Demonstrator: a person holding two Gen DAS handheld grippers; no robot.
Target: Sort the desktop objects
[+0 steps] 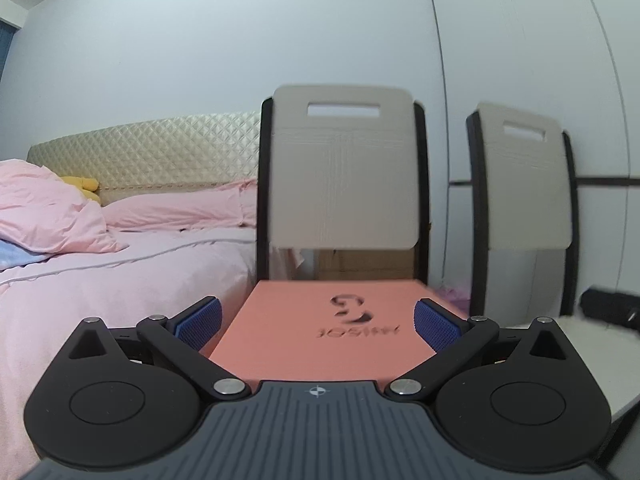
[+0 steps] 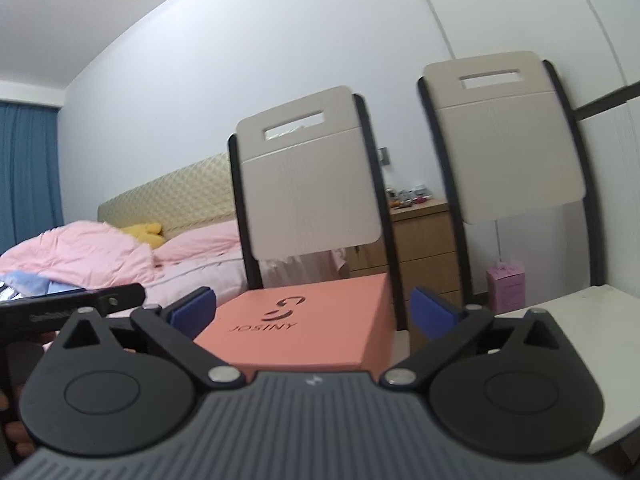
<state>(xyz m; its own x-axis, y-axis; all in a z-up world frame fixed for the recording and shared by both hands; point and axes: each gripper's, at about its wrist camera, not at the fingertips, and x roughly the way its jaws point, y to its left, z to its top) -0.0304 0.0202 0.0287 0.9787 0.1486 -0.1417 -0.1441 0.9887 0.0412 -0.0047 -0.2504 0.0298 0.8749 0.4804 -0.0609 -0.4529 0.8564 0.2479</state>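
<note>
The left wrist view is filled at its lower edge by the left hand-held gripper (image 1: 318,324), whose blue pads (image 1: 199,322) are spread wide on either side of a salmon-pink box (image 1: 320,332). Whether the pads touch the box sides cannot be told; a gap seems to be left on the left side. The box lid is printed with a dark logo and lettering, seen upside down. Beyond the box, two beige chair backs (image 1: 344,168) with dark frames are set against a pale wall. A bed (image 1: 120,272) with pink bedding, a quilted headboard (image 1: 160,152) and a yellow soft toy (image 1: 82,186) is seen on the left. A white counter (image 1: 592,360) is shown at the right edge, with a blurred black object (image 1: 608,306) lying on it.

In the right wrist view, the right hand-held gripper (image 2: 312,312) is released, its jaws spread fully with nothing pressed between them. The same box (image 2: 304,328) is seen ahead of it, between and beyond the pads, apart from both. The counter's corner (image 2: 580,320) appears at the right. A wooden drawer unit (image 2: 424,240) with small items on top stands behind the chairs, a pink carton (image 2: 506,284) sits on the floor by the wall, and a blue curtain (image 2: 28,176) hangs at the far left. A black device (image 2: 72,304) is glimpsed at the left edge.
</note>
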